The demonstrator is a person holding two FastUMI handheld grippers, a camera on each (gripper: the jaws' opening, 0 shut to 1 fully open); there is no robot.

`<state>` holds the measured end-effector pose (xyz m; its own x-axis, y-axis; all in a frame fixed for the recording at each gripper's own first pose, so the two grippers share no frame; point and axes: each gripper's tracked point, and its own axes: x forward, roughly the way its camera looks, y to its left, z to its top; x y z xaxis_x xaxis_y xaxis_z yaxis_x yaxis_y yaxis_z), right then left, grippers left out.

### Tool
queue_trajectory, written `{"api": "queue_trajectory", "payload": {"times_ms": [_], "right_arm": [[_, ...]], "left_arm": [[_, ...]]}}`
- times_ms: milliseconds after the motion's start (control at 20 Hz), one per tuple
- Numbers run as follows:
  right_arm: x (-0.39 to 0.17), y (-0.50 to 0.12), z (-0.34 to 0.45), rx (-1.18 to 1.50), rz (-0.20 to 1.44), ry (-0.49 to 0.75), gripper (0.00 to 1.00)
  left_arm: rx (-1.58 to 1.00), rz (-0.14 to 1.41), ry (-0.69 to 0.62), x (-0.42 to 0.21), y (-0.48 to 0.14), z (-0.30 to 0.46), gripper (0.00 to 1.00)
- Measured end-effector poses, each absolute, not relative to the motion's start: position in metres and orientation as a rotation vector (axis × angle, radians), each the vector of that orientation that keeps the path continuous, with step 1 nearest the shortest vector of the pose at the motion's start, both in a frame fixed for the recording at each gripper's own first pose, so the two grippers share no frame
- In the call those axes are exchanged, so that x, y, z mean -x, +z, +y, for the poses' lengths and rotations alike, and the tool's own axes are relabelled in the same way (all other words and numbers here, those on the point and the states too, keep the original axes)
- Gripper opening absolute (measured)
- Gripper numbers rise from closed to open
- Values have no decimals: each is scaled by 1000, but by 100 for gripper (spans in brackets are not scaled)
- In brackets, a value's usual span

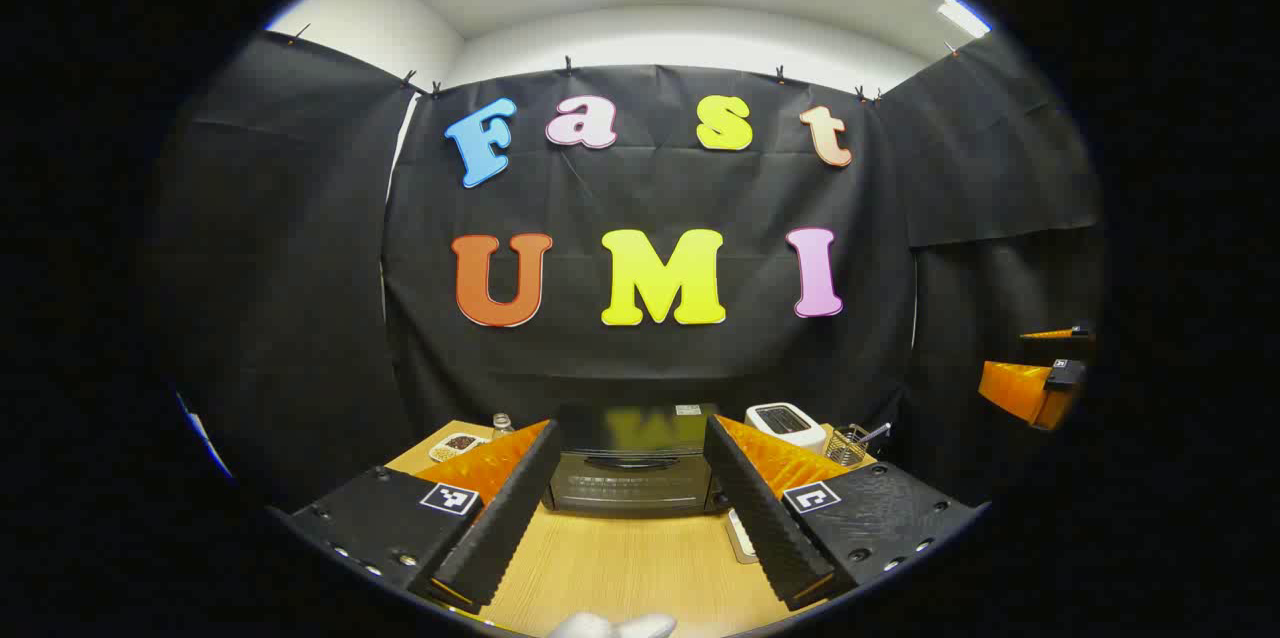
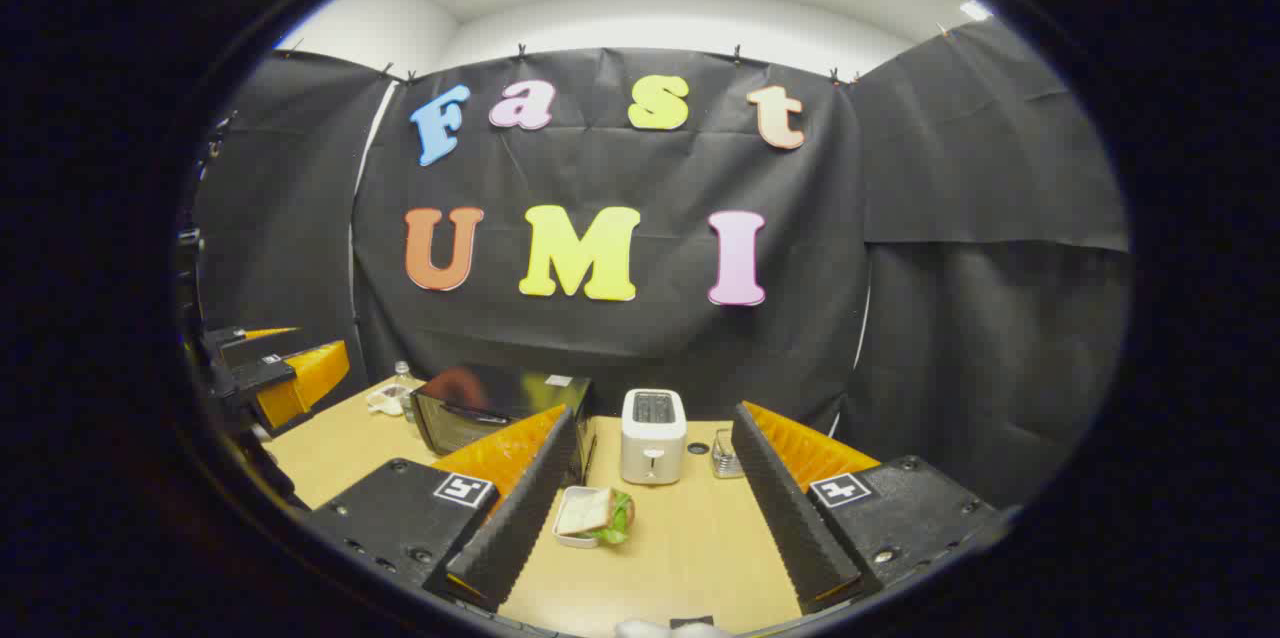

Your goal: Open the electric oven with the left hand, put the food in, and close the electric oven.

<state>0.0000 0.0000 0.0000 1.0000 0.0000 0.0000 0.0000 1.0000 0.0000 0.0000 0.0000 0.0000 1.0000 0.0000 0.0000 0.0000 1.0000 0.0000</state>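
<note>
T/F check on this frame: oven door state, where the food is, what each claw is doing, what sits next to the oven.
1. The electric oven door is shut. True.
2. The sandwich is already inside the oven. False: it lies in a small white tray on the table, in front of the oven.
3. The left claw is open and holds nothing. True.
4. The right claw is shut on the tray. False: its fingers stand apart, and the tray sits untouched between them.
5. A white toaster stands beside the oven. True.
</note>
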Motion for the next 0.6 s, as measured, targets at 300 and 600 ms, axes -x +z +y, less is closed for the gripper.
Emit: {"api": "queue_trajectory", "payload": {"times_ms": [300,600], "right_arm": [[-11,0,-3,-24,12,3,93],[-22,-2,-9,-28,27,-10,93]], "left_arm": [[19,11,-7,-18,-5,-4,95],[-3,18,0,-38,-13,-3,95]]}}
